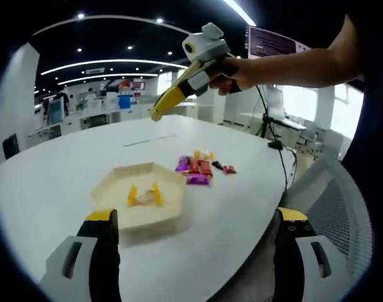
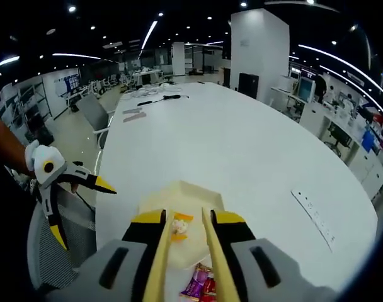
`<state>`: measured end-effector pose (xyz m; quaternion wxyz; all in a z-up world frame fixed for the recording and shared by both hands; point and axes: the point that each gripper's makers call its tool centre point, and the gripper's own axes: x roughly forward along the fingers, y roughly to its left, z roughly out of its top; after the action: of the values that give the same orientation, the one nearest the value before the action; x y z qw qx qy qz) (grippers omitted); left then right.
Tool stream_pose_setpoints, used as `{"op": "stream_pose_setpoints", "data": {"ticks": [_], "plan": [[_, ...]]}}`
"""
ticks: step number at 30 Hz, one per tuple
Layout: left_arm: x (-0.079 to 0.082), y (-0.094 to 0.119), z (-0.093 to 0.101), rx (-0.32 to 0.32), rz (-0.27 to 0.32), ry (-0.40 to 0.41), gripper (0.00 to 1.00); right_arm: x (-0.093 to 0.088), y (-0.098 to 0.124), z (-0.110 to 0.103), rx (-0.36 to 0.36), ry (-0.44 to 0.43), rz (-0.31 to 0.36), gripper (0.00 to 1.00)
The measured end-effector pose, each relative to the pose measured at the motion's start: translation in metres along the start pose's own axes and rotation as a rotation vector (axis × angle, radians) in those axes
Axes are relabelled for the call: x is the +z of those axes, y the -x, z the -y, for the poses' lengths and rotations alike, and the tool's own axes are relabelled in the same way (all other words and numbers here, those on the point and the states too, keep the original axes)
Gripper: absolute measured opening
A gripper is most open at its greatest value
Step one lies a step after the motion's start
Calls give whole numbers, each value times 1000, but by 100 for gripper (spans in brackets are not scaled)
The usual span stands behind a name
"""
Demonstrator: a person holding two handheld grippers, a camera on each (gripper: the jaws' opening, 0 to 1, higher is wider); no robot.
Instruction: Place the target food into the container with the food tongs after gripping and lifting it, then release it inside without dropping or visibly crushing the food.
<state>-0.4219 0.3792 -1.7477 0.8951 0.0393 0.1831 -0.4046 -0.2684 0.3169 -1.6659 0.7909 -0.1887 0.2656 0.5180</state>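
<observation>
A cream hexagonal container (image 1: 116, 185) (image 2: 182, 192) sits on the white table (image 1: 59, 154) (image 2: 242, 138). One wrapped food piece with yellow ends (image 1: 144, 196) (image 2: 181, 226) lies inside it. My right gripper (image 1: 193, 77) (image 2: 186, 220) is shut on yellow food tongs (image 1: 169, 100) (image 2: 161, 251), held above the table. The tong arms stand slightly apart with nothing between them, and the wrapped piece lies below them. My left gripper (image 1: 197, 214) (image 2: 81, 214) is wide open near the table's edge and holds nothing.
Several purple, red and yellow wrapped snacks (image 1: 198, 168) (image 2: 201, 286) lie beside the container. A grey mesh chair (image 1: 342, 214) (image 2: 46, 251) stands at the table's edge. Cables (image 2: 157, 94) lie at the table's far end. Desks and monitors fill the office behind.
</observation>
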Motion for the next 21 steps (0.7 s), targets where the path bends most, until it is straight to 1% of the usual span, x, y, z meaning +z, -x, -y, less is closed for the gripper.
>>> {"op": "stream_pose_setpoints", "data": {"ticks": [2,4,6,9,11,18,21], "plan": [[-3,-1,-1,2,-9,16,99,-1,4,1,-5,-1,3,27],[-1,0,1,-2,-1,14,99,-3,9,4,-13,-3,5,27],[-3,-1,4,-11,-8,-9,99,-7,13,5,-17,-6,4,27],[-4,-3,10,-32,-17,-19,99,-12,21,6,-28,-5,3,27],[-2,-3,11,-37,-2,-29,99,-15,25,8,-33,-8,2,27],[0,-2,11,-45,9,-10,99,-28,44,12,-56,-16,2,27],[3,-1,7,-35,23,-4,99,-35,53,13,-64,-21,-1,27]]}}
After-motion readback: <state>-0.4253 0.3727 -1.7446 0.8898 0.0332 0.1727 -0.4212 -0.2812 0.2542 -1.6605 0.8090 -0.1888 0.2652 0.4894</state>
